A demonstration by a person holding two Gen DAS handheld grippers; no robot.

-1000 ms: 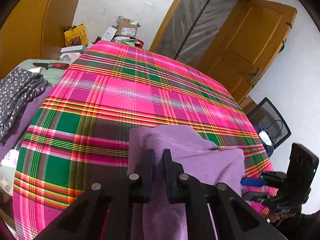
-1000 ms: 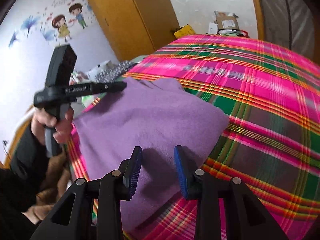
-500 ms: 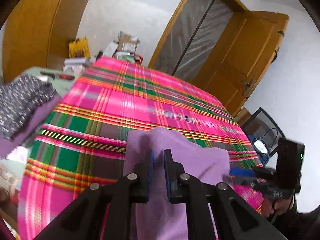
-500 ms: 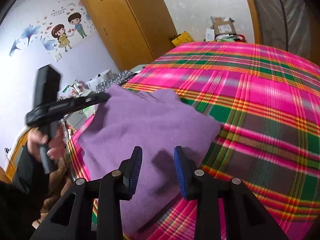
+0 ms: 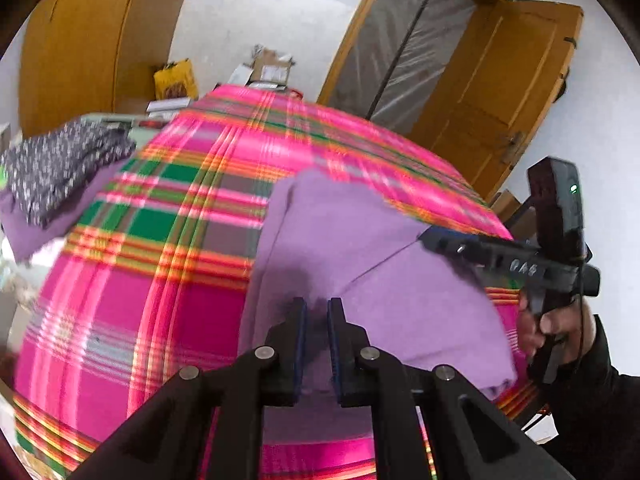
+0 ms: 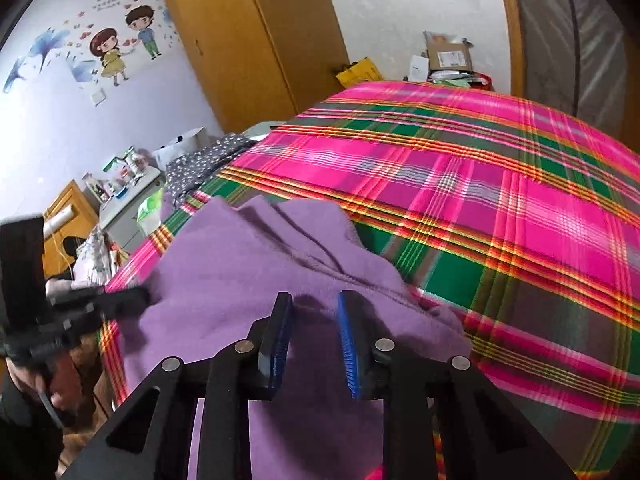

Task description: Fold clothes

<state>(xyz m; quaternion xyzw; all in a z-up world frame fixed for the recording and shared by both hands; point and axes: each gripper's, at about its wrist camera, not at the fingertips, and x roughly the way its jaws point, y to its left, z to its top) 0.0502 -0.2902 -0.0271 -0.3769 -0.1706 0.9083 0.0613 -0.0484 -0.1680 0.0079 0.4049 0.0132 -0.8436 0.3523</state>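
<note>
Purple garment [image 5: 360, 264] is lying at the lower centre of both wrist views, on a bed with a pink-green plaid cover [image 5: 168, 264], near its front edge. Left tool [image 5: 317, 320] is sitting narrow, its pads pinching a fold of the purple cloth. Right tool [image 6: 314, 320] is closing right now with purple fabric between the fingers, but the pads are not pressing it yet, a gap is showing either side. In the left view the right tool [image 5: 440, 240] is reaching in from the right edge, tip on the cloth's right half; in the right view the left tool [image 6: 120, 300] is coming in from the left edge. So the garment is spanning between the two, long axis running roughly side to side; each is working its own end. Probably a lift-and-fold next, once the right one bites. Dark dotted clothes [image 5: 60, 164] are piled at the left, wooden wardrobe [image 6: 256, 36] and door [image 5: 508, 92] behind.
</note>
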